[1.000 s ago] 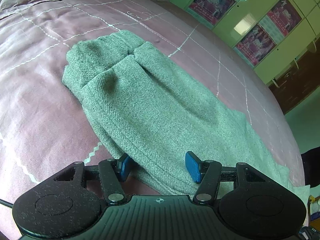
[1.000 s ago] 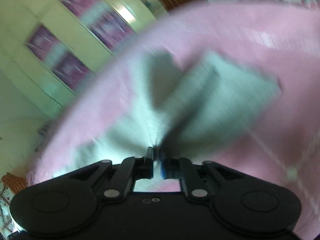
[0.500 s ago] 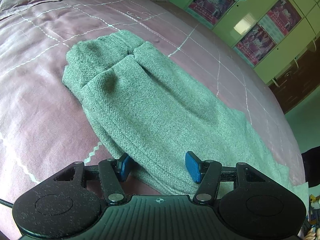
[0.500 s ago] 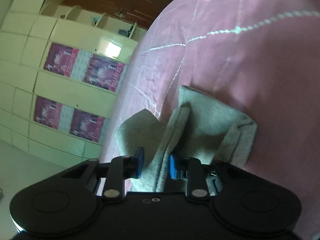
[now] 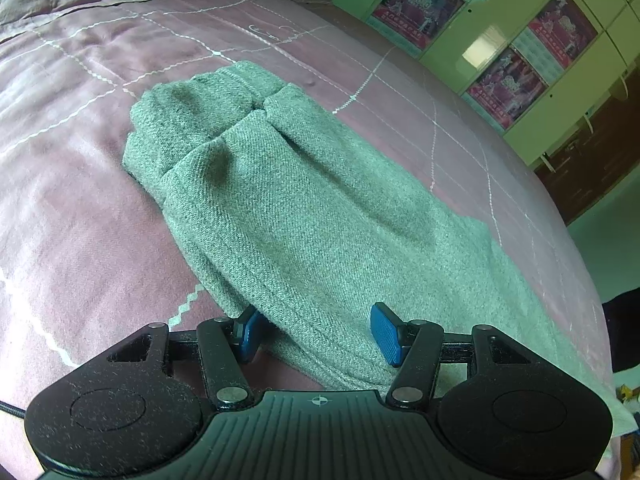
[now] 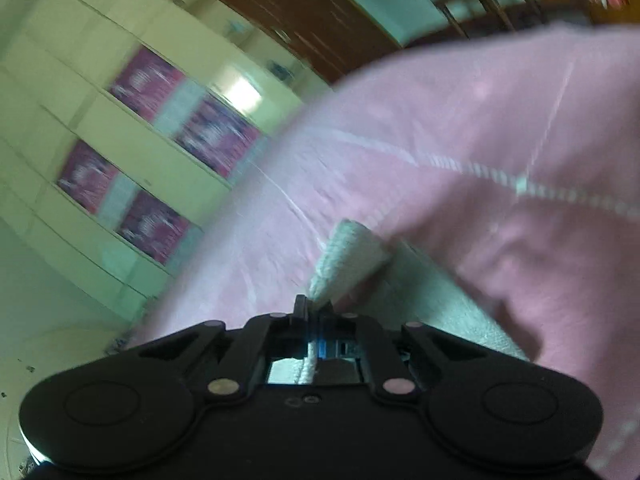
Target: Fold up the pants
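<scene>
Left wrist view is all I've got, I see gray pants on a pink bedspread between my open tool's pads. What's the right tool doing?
Observer: The right tool is shut on an edge of the pants; its jaws have just been closing on that fabric.
Operator: Is the cloth flat there?
Observer: No, a folded bit of cloth sticks up just past the tips, above the pink bedspread.
Operator: Is that picture sharp?
Observer: No, it is motion-blurred; the cabinets smear.
Operator: And my left tool?
Observer: The left tool is open; the pants lie between its blue pads, unpinched.
</scene>
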Tool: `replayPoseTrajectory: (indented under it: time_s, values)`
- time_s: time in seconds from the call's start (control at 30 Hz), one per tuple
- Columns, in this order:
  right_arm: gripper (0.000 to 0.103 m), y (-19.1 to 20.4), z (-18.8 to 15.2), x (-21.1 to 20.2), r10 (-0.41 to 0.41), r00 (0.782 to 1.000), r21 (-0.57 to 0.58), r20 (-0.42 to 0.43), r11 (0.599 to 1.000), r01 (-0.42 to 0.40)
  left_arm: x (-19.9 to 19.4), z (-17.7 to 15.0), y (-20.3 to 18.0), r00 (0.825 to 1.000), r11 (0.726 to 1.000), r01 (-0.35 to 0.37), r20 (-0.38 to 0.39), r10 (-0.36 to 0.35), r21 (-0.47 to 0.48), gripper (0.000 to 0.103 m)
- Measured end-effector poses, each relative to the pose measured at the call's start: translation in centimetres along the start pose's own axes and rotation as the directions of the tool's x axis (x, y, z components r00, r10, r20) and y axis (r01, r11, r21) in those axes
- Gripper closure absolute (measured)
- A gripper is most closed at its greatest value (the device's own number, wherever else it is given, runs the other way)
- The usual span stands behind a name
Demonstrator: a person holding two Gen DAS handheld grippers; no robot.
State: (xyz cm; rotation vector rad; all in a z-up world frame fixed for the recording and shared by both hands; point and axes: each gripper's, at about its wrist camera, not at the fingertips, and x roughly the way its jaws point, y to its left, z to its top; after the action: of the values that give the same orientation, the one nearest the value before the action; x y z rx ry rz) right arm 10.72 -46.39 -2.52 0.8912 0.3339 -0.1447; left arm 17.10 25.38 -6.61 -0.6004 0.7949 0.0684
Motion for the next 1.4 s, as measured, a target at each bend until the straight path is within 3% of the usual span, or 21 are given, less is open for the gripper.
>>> replayPoseTrajectory:
  time_s: [0.1,0.2,0.23,0.37,0.47,0.53,0.6,0.7,0.87,0.97,1.03,1.1,1.17,1.23,1.33,1.4]
  values:
    - [0.099,-0.8,-1.5,-2.8,-0.046,0.998,-0.022,0.034,0.999,0.047,0.0,0.1,-0.1,1.000,1.000,-0.001,-0.002,0.001,0.006,0.046]
    - [0.099,-4.3,-2.6,-0.4,-0.215,0.969,-0.002,-0.123,0.976,0.217,-0.1,0.2,-0.1,1.000,1.000,0.000,-0.008,0.000,0.010,0.046]
    - [0.098,-5.1,-2.4,-0.5,-0.190,0.973,0.061,-0.128,0.978,0.199,-0.1,0.2,-0.1,1.000,1.000,0.002,-0.008,-0.002,0.009,0.046]
    - [0.098,-3.1,-1.2,-1.6,-0.164,0.984,-0.034,-0.070,0.986,0.162,-0.1,0.0,-0.1,1.000,1.000,0.002,0.003,-0.002,0.004,0.046]
    - [0.098,-2.8,-0.7,-3.4,-0.081,0.997,-0.037,0.003,0.996,0.082,-0.1,-0.1,-0.1,1.000,1.000,0.002,0.004,-0.002,0.011,0.046]
    - [0.098,-4.0,-0.9,-2.7,-0.164,0.986,-0.049,-0.039,0.986,0.162,-0.1,0.0,0.0,1.000,1.000,0.004,-0.001,-0.004,0.010,0.046]
    - [0.101,-6.2,-1.8,-0.9,-0.238,0.958,-0.040,-0.158,0.971,0.235,-0.2,0.1,0.1,1.000,1.000,0.009,-0.003,-0.009,0.008,0.046]
    - [0.086,-6.2,-2.1,-2.3,-0.214,0.971,-0.028,-0.107,0.977,0.212,-0.4,0.1,0.0,1.000,1.000,0.012,0.006,-0.012,0.022,0.046]
    - [0.080,-3.0,-2.4,-3.6,-0.292,0.953,-0.142,0.076,0.943,0.301,-2.8,-0.1,0.2,0.995,1.000,0.003,0.096,-0.005,0.019,0.046]
    - [0.077,-0.4,-2.5,-1.6,-0.197,0.979,-0.262,0.050,0.943,0.203,-4.5,0.0,0.7,0.979,0.997,-0.068,0.193,0.062,0.026,0.046]
    - [0.074,2.4,-3.1,0.6,-0.097,0.995,-0.352,-0.037,0.933,0.078,-5.5,0.6,1.6,0.964,0.995,-0.095,0.247,0.094,-0.009,0.046]
    - [0.069,6.0,-4.1,3.1,-0.024,0.993,-0.430,-0.112,0.903,-0.026,-6.1,1.4,2.7,0.948,0.988,-0.137,0.281,0.150,-0.066,0.046]
    - [0.066,9.9,-5.8,6.2,0.049,0.975,-0.472,-0.216,0.869,-0.148,-6.3,2.3,4.0,0.933,0.974,-0.175,0.290,0.211,-0.147,0.046]
    - [0.062,14.0,-7.8,10.1,0.108,0.939,-0.492,-0.327,0.829,-0.266,-5.7,2.8,5.0,0.938,0.967,-0.164,0.273,0.214,-0.197,0.046]
    - [0.057,20.1,-11.8,15.4,0.151,0.858,-0.518,-0.491,0.741,-0.427,-4.0,3.3,5.8,0.952,0.961,-0.165,0.218,0.214,-0.223,0.046]
    - [0.056,23.9,-15.2,19.9,0.148,0.773,-0.507,-0.617,0.676,-0.534,-3.5,3.5,6.1,0.957,0.961,-0.141,0.215,0.194,-0.237,0.046]
